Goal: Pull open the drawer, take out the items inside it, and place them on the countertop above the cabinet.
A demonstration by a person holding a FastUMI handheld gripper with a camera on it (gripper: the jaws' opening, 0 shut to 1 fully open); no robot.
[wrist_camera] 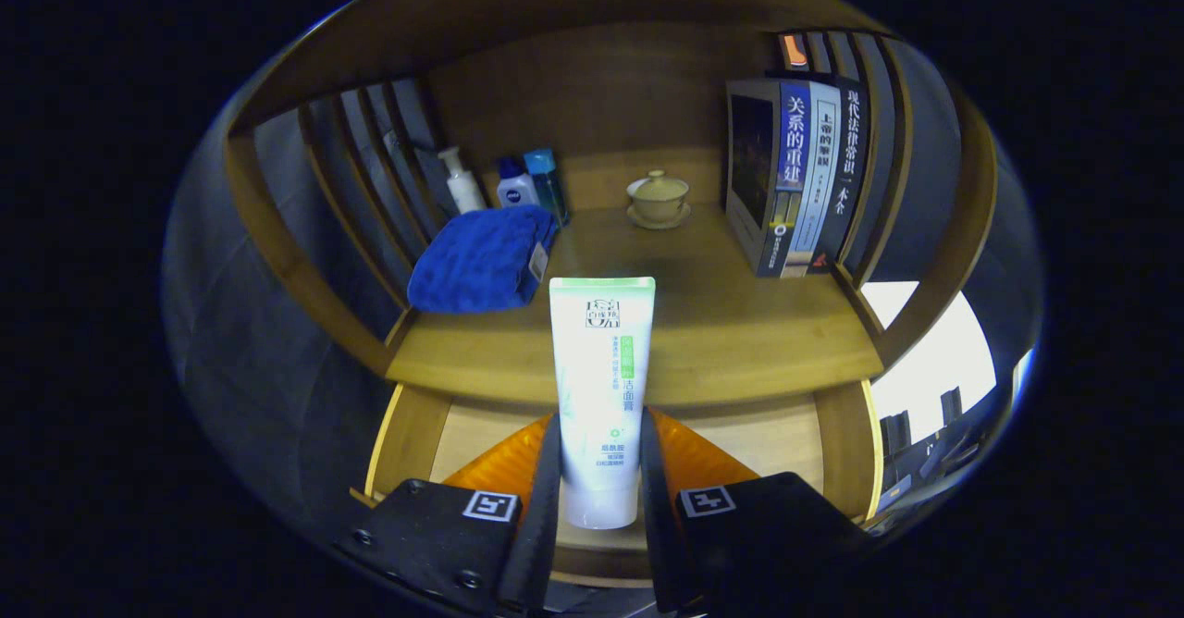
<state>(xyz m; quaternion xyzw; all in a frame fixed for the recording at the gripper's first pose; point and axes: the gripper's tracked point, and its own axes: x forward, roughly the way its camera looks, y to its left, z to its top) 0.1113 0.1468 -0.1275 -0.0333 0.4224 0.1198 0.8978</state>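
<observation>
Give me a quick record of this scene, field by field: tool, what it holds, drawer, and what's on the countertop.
tool: shut on the white tube
held item: white tube, upright between the fingers
drawer: open below the tool
countertop: blue towel, bottles, lidded cup on saucer, books
</observation>
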